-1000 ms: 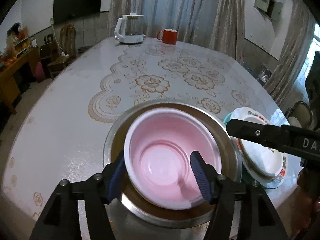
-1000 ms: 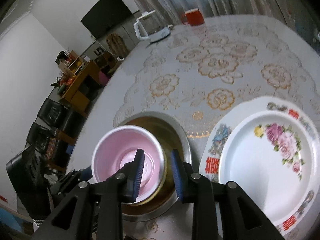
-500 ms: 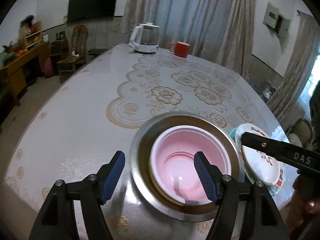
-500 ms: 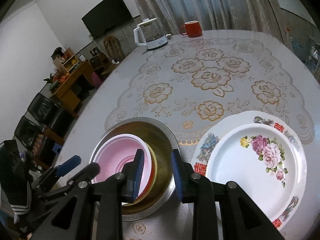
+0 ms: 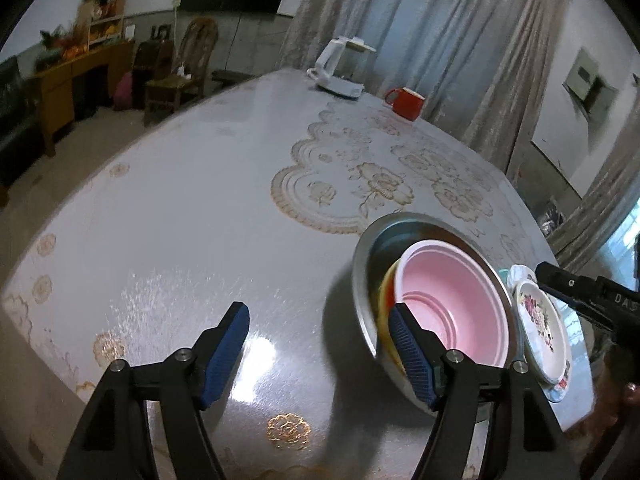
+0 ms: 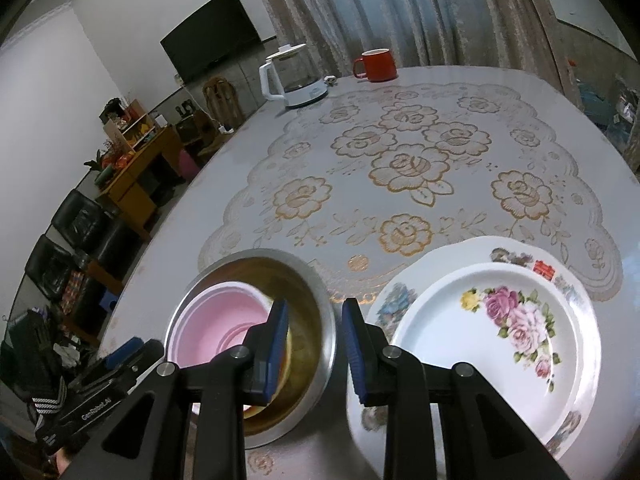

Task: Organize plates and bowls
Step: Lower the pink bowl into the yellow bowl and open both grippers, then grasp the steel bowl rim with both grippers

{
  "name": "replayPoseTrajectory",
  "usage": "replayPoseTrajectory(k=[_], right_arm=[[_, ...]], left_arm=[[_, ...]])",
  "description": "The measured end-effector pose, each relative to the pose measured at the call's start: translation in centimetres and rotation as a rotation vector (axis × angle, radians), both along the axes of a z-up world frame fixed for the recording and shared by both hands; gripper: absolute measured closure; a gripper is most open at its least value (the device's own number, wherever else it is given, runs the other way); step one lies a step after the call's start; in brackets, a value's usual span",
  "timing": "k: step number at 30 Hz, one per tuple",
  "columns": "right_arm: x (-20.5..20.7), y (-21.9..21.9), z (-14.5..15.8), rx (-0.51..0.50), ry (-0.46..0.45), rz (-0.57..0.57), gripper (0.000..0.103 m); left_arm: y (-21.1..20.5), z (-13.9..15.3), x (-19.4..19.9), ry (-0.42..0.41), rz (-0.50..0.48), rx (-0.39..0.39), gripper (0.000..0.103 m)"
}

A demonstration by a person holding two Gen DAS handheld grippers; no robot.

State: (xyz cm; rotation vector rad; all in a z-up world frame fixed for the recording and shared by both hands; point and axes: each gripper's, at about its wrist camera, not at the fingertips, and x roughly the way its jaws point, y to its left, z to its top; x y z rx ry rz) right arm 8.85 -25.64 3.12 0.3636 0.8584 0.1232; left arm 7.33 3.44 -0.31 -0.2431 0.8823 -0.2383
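Observation:
A pink bowl [image 5: 452, 308] sits nested on a yellow-orange bowl inside a large metal bowl [image 5: 400, 232]; the same stack shows in the right wrist view, pink bowl [image 6: 216, 328] in metal bowl [image 6: 312, 288]. My left gripper [image 5: 320, 344] is open and empty, up and to the left of the stack, its right finger in front of the metal bowl's near rim. My right gripper [image 6: 314, 344] is open and empty, above the gap between the metal bowl and a stack of floral plates [image 6: 480, 320]. The plates also show in the left wrist view [image 5: 540, 328].
A white kettle [image 6: 292, 76] and a red mug [image 6: 376, 65] stand at the table's far end. A gold floral mat [image 6: 408, 168] covers the table's middle. Chairs and a wooden cabinet stand beyond the table's left side.
My left gripper opened, let go of the pink bowl in the metal bowl, and drew back up and to the left. My right gripper pulled back and higher, still open.

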Motion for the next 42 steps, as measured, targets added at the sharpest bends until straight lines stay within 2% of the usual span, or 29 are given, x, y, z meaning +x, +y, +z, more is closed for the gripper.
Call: replayPoseTrajectory(k=[10, 22, 30, 39, 42], right_arm=[[1.9, 0.4, -0.9, -0.026, 0.043, 0.05, 0.076], [4.1, 1.5, -2.8, -0.083, 0.101, 0.102, 0.076], [5.0, 1.4, -4.1, -0.047, 0.142, 0.134, 0.078], [5.8, 1.7, -5.2, -0.015, 0.19, 0.179, 0.082], [5.7, 1.6, -5.3, -0.006, 0.19, 0.183, 0.082]], left_arm=[[0.6, -1.0, 0.3, 0.04, -0.039, -0.083, 0.032], [0.4, -1.6, 0.9, 0.073, -0.077, -0.117, 0.034], [0.3, -1.6, 1.5, 0.085, -0.103, -0.11, 0.034], [0.5, -1.5, 2.6, 0.134, -0.18, -0.116, 0.034], [0.6, -1.5, 3.0, 0.155, -0.218, -0.13, 0.04]])
